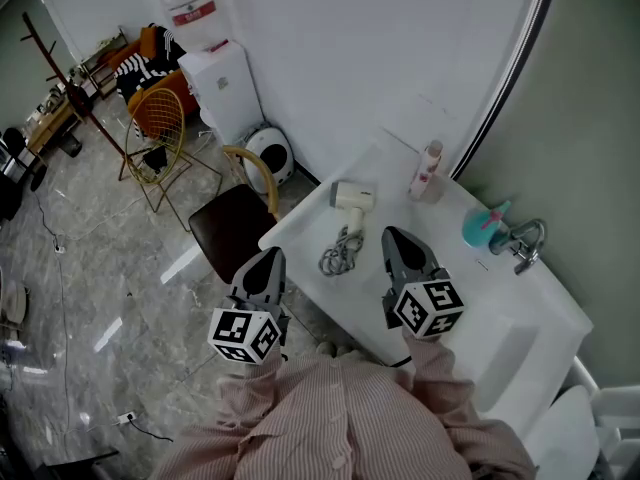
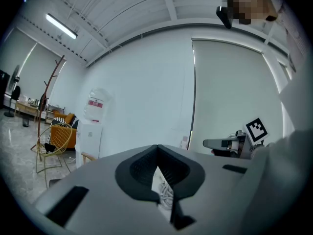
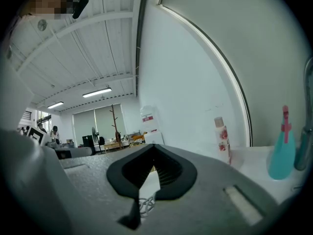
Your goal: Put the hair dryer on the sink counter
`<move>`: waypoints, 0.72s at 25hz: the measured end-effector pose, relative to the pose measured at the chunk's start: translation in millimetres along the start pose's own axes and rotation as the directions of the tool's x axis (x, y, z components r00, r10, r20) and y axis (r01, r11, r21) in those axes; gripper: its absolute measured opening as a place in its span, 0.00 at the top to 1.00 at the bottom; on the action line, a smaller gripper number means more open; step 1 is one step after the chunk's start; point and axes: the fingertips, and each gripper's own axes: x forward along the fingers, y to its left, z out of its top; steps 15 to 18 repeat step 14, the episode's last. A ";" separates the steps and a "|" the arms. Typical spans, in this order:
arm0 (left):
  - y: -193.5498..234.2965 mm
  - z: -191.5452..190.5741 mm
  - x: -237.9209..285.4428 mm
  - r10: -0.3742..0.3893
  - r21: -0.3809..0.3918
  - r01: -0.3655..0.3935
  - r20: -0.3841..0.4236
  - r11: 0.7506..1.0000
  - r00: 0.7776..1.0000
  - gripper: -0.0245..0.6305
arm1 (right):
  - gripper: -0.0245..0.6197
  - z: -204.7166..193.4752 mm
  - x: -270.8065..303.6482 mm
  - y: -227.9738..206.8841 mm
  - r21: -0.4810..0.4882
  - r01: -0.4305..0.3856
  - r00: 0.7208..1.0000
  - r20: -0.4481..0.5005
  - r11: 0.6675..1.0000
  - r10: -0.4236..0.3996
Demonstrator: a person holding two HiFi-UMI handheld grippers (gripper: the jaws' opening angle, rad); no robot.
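Nearest the head view, a striped shirt [image 1: 340, 418] fills the lower edge, and two tools are held out in front of it, each carrying a marker cube [image 1: 245, 336]. The left tool [image 1: 268, 255] is held off the near corner of the tabletop [image 1: 455, 263], above a dark chair seat [image 1: 232, 226]. In its own view its jaws are seen closed tip to tip with nothing gripped. The right tool [image 1: 396, 234] is held over the tabletop, and its jaws are likewise closed and empty. A coiled grey cord [image 1: 340, 253] lies on the tabletop between the two tools and is glimpsed through the gap under each pair of jaws. Just beyond the cord, the white hair dryer [image 1: 352, 196] is seen lying on the tabletop near its far left corner, apart from both tools. A slim pink-and-white bottle [image 1: 428, 171] stands upright near the wall to the right of the hair dryer. Farther right, a teal spray bottle [image 1: 485, 226] stands just beside a chrome faucet [image 1: 525, 243]. On the floor beyond the tabletop, a round white appliance [image 1: 268, 153] is seen against the wall, with a white water dispenser [image 1: 225, 83] behind it. A yellow wire chair [image 1: 160, 118] and a wooden coat stand [image 1: 75, 83] are seen farthest off to the left.
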 end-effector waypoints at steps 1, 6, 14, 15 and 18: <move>0.1 -1.4 0.4 0.002 0.007 -0.002 -0.006 1.000 1.000 0.97 | 0.95 -0.4 0.0 -0.3 -0.002 0.000 1.000 -0.001 1.000 0.000; 3.7 -5.6 -0.1 0.008 0.007 -0.008 -0.013 1.000 1.000 0.96 | 0.95 -2.3 0.0 -0.1 -0.001 0.001 1.000 0.002 1.000 -0.001; 10.5 -11.1 1.4 0.017 -0.005 -0.017 -0.020 1.000 1.000 0.96 | 0.95 -9.9 0.6 -5.7 0.013 0.023 1.000 0.001 1.000 -0.023; 10.5 -11.1 1.4 0.017 -0.005 -0.017 -0.020 1.000 1.000 0.96 | 0.95 -9.9 0.6 -5.7 0.013 0.023 1.000 0.001 1.000 -0.023; 10.5 -11.1 1.4 0.017 -0.005 -0.017 -0.020 1.000 1.000 0.96 | 0.95 -9.9 0.6 -5.7 0.013 0.023 1.000 0.001 1.000 -0.023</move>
